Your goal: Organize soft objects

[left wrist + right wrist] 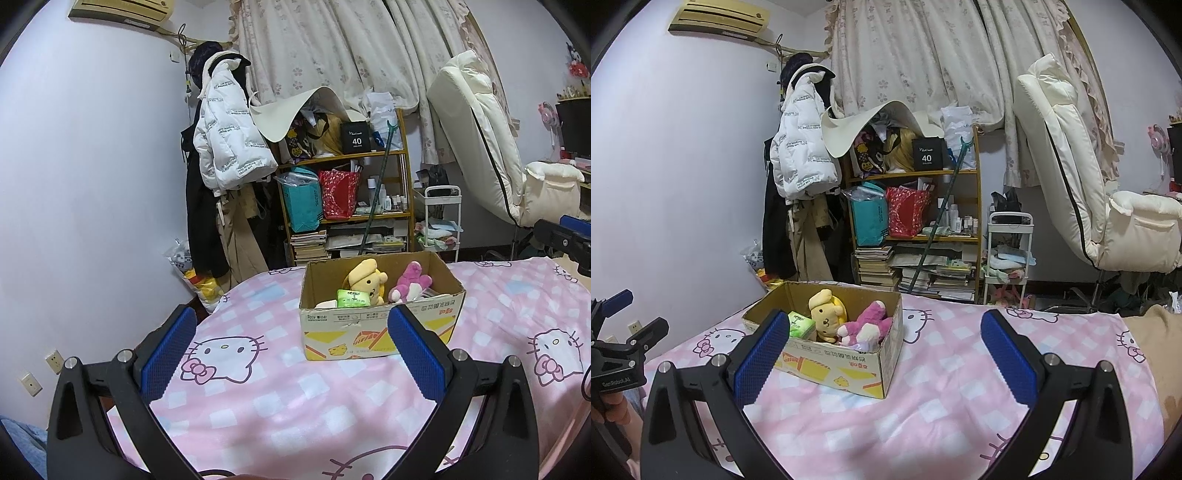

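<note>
Both hand-held grippers, left [291,354] and right [882,356], level above the bed [280,413], aimed toward its far edge, jaws spread wide with nothing between them. Box [380,328] near the bed's far edge, holding a yellow plush [365,280], pink plush [410,280] and green pack [352,298]. Plush lower halves hidden behind the box wall; box bottom unseen; other contents too small to tell.

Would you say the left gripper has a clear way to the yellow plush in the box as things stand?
Probably yes. The left gripper is open and empty, the cardboard box is open-topped straight ahead, and the yellow plush sits upright above the rim; only the near wall calls for coming from above.
</note>
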A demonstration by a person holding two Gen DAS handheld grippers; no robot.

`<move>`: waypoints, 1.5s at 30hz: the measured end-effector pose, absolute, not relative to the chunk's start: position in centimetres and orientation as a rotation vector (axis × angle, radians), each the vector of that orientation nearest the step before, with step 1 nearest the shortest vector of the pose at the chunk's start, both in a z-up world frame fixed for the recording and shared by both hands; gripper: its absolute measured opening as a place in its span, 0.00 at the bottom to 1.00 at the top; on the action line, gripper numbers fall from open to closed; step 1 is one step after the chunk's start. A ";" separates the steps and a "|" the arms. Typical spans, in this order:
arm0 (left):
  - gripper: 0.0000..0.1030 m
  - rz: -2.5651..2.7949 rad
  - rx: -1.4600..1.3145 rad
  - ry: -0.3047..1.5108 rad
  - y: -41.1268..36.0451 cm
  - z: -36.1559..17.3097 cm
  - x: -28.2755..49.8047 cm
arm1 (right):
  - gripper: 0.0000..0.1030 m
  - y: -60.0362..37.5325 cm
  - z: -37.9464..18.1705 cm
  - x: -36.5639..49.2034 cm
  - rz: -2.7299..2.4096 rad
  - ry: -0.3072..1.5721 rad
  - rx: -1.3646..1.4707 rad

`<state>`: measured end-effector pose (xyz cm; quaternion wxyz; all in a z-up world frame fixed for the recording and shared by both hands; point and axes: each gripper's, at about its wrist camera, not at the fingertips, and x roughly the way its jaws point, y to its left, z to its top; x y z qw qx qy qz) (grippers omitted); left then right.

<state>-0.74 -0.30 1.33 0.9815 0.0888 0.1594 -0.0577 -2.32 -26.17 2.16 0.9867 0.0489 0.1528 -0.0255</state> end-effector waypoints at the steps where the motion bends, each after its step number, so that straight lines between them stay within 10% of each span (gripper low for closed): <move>1: 0.99 -0.116 0.179 0.321 -0.3 1.3 -0.7 | 1.00 -26.2 2.2 -2.3 -0.051 0.307 0.099; 45: 0.99 -0.099 0.194 0.330 -0.4 1.2 -0.7 | 1.00 -25.7 1.9 -2.2 -0.050 0.307 0.096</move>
